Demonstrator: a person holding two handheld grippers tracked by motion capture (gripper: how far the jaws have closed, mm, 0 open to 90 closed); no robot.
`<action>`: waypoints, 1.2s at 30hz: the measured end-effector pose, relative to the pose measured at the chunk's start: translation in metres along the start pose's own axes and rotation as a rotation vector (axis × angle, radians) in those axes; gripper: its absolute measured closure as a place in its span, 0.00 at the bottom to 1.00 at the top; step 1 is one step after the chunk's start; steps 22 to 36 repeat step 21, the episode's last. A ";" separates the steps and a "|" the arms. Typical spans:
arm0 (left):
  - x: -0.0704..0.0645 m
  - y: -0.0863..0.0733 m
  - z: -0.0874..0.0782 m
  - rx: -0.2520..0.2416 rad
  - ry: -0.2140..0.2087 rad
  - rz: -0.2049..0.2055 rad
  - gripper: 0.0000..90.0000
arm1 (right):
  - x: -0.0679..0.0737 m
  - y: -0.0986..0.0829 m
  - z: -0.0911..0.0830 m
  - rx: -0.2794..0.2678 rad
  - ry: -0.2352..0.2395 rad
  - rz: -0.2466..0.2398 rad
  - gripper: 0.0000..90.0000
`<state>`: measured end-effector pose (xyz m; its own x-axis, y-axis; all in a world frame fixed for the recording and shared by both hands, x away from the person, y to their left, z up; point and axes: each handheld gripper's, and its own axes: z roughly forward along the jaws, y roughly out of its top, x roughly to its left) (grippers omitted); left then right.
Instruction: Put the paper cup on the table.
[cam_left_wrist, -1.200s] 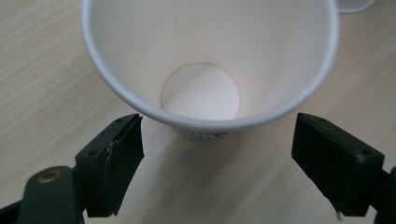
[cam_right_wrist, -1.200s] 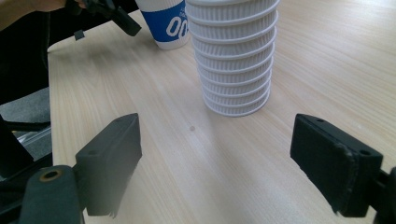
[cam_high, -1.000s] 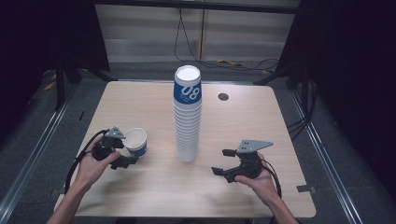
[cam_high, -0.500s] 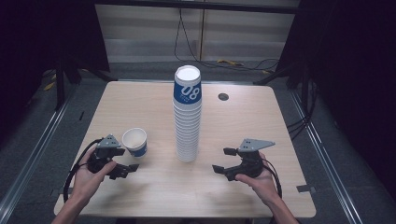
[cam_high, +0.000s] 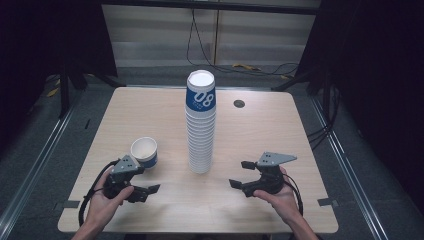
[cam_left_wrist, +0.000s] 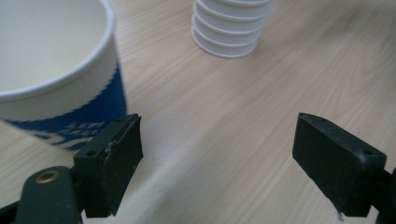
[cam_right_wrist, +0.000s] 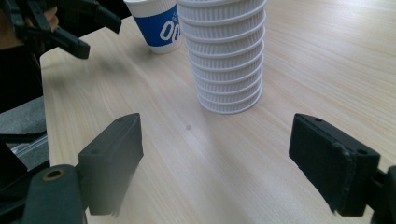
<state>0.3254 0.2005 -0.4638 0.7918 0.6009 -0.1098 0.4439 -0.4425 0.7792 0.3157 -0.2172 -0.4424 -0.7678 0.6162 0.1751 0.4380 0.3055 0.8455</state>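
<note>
A tall stack of white ribbed paper cups, its top cup banded blue, stands at the table's middle. One single blue-and-white cup stands upright at the front left. My left gripper sits just in front of that cup, open, nothing between its jaws. In the left gripper view the cup rises beside the left jaw and the stack's base lies ahead. My right gripper rests open to the right of the stack. The right gripper view has the stack ahead of the open gripper, with the single cup beyond.
The light wooden table has a round grommet hole at the back right. Cables run across the floor behind it. Bare wood lies between the two grippers in front of the stack.
My left gripper has drawn back from the single cup toward the table's front edge, leaving the cup standing alone. The right gripper has hardly moved.
</note>
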 end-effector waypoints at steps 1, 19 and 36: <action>-0.003 0.000 0.001 -0.012 0.013 0.028 0.18 | 0.000 0.000 0.000 -0.002 -0.002 -0.002 0.20; -0.033 -0.003 0.029 -0.084 -0.060 0.040 0.18 | 0.004 -0.009 0.007 -0.018 -0.031 0.030 0.19; -0.034 -0.003 0.030 -0.087 -0.059 0.043 0.18 | 0.004 -0.010 0.008 -0.009 -0.031 0.029 0.19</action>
